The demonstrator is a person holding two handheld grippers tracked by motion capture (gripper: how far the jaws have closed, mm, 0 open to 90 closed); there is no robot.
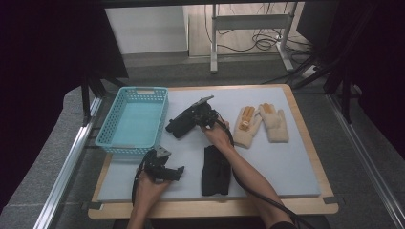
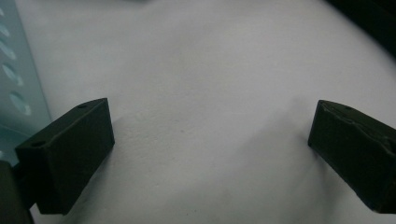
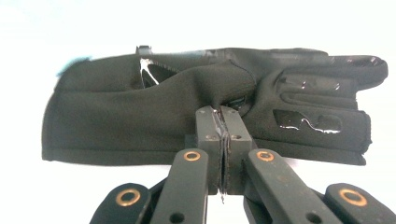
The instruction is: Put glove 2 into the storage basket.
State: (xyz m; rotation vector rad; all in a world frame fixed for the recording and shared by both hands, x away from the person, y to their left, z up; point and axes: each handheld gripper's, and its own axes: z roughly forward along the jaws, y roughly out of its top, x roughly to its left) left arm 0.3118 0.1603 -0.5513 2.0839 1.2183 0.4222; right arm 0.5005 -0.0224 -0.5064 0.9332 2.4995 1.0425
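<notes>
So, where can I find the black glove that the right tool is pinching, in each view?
High view: the black glove hangs from the right tool, just right of the blue basket.
Left gripper view: the open left tool over the pale mat, with the basket wall at the left edge.
Right gripper view: the glove lies across the middle, pinched at its centre.
Shared landmark: the pale mat.

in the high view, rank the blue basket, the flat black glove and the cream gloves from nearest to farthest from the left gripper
1. blue basket: just beyond the left gripper, up and slightly left.
2. flat black glove: lying to its right, near the table's front edge; only a little farther, a close call with the basket.
3. cream gloves: far right, clearly farthest.
</notes>
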